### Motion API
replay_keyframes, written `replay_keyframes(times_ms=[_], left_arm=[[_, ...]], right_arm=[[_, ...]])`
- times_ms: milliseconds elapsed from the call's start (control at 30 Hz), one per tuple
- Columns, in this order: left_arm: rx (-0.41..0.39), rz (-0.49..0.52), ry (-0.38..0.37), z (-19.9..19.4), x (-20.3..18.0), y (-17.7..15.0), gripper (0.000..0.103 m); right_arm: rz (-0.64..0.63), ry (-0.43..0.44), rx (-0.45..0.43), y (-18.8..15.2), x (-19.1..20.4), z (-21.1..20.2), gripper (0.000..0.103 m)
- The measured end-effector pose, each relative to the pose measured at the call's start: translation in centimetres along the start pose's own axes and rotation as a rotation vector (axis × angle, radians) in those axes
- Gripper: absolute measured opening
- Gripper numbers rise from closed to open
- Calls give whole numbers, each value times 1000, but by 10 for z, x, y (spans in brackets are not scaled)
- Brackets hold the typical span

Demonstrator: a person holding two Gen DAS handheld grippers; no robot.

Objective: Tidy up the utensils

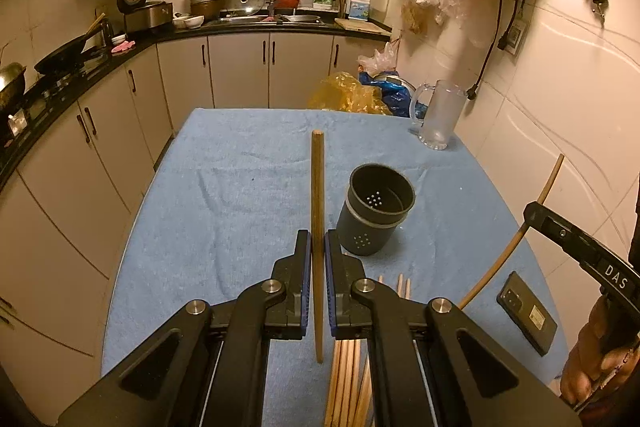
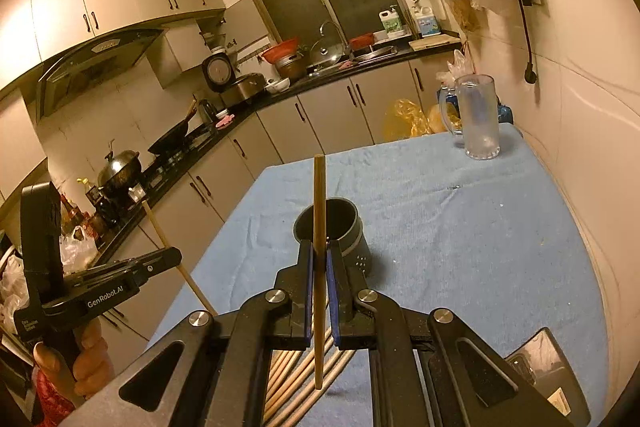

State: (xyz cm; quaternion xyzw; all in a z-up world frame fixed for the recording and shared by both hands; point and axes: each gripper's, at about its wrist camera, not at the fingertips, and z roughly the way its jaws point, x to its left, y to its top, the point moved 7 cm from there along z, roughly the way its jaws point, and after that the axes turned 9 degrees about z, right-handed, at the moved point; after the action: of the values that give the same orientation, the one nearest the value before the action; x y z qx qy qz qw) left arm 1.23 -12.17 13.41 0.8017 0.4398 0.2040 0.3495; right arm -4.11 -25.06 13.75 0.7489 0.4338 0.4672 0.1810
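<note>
My left gripper (image 1: 318,247) is shut on a brown wooden chopstick (image 1: 317,203) that stands upright above the blue cloth. My right gripper (image 2: 319,259) is shut on another upright chopstick (image 2: 319,211). A dark grey perforated utensil holder (image 1: 374,211) stands on the cloth, just right of the left gripper and right behind the right gripper (image 2: 330,223). Several loose chopsticks (image 1: 346,379) lie on the cloth beneath both grippers (image 2: 296,375). The right gripper shows at the right edge of the left wrist view (image 1: 532,215); the left gripper shows at the left of the right wrist view (image 2: 172,255).
A table covered in blue cloth (image 1: 240,187) stands against the tiled wall. A frosted glass mug (image 1: 438,115) is at the far right corner. A black phone (image 1: 526,313) lies near the right edge. Plastic bags (image 1: 348,95) sit behind the table. Kitchen counters run along the left.
</note>
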Motion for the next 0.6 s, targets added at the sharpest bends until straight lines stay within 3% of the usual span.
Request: replay_keyframes(times_ms=[367, 600], left_arm=[[-67, 1, -7, -24, -1, 44, 6], [-143, -22, -25, -42, -2, 91, 6]], right_arm=[[55, 25, -46, 35, -1, -3, 7], [131, 43, -97, 73, -4, -4, 7]])
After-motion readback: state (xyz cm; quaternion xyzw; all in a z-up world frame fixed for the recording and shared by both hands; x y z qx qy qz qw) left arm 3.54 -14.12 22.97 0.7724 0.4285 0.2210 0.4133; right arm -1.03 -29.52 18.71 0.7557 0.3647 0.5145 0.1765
